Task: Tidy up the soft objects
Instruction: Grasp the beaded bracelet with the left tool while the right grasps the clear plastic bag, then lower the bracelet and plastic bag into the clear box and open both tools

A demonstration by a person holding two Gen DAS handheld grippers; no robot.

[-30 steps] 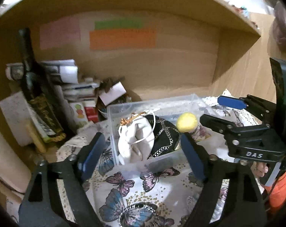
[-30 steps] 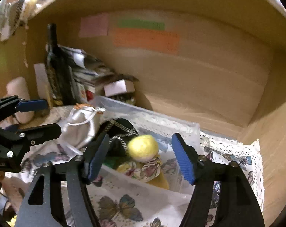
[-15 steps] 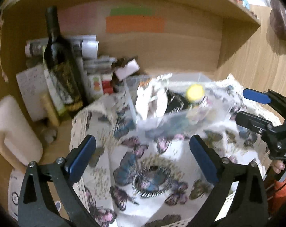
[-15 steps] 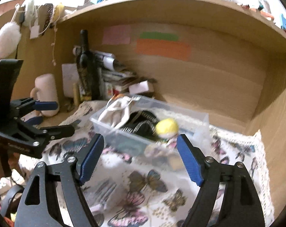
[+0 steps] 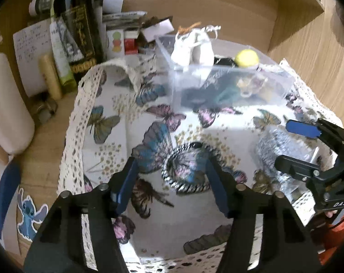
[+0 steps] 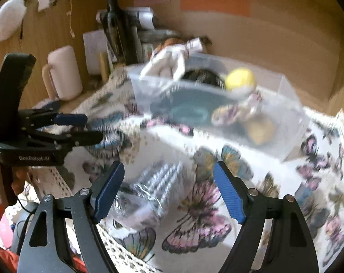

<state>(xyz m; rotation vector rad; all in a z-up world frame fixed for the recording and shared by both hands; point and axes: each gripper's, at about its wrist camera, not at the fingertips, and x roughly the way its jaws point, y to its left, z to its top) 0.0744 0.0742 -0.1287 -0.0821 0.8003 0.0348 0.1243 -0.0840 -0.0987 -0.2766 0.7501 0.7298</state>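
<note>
the right wrist view is smeared by motion blur, so the contents of the clear plastic bin (image 6: 217, 104) read only as shapes: a white drawstring pouch (image 6: 169, 61) draped over its upper left rim, a yellow ball (image 6: 240, 78) right of it, and something dark between them. in the left wrist view the bin (image 5: 228, 84) sits in the upper centre on the butterfly cloth (image 5: 108, 122), its lower contents hazy behind the plastic. a black-and-white braided ring (image 5: 187, 168) lies on the cloth at centre, between the spread fingers of the left gripper (image 5: 172, 186), which holds nothing. the right gripper (image 6: 167, 191) is also spread wide and empty, angled down over a crinkly clear-wrapped bundle (image 6: 144, 193) at lower left of its frame; what the wrap holds cannot be made out.
</note>
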